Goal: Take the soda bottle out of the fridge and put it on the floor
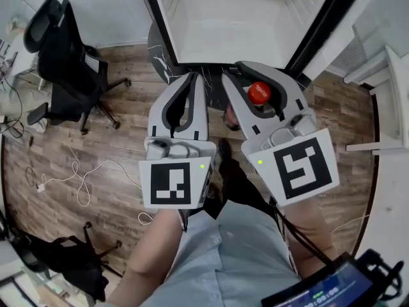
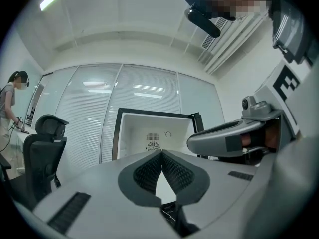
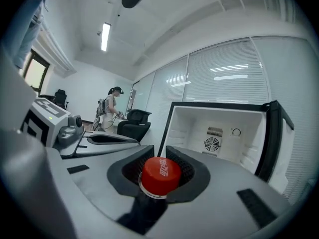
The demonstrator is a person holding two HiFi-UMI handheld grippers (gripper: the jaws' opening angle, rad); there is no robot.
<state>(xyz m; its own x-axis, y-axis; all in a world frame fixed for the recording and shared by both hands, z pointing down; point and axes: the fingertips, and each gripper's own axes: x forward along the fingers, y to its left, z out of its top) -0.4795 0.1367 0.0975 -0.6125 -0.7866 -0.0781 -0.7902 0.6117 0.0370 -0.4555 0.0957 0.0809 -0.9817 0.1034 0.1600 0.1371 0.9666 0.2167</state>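
The soda bottle point(image 1: 258, 93) hangs by its neck, just under the red cap, in the right tongs point(image 3: 162, 156), whose jaws are clamped on it; it is clear of the fridge point(image 1: 192, 18), held in the air in front of the open cabinet; the left tongs point(image 2: 162, 154) beside it are closed on nothing; so the taking-out looks done; what remains, I judge, is lowering the bottle upright onto the wooden floor point(image 1: 115, 165) and letting go.
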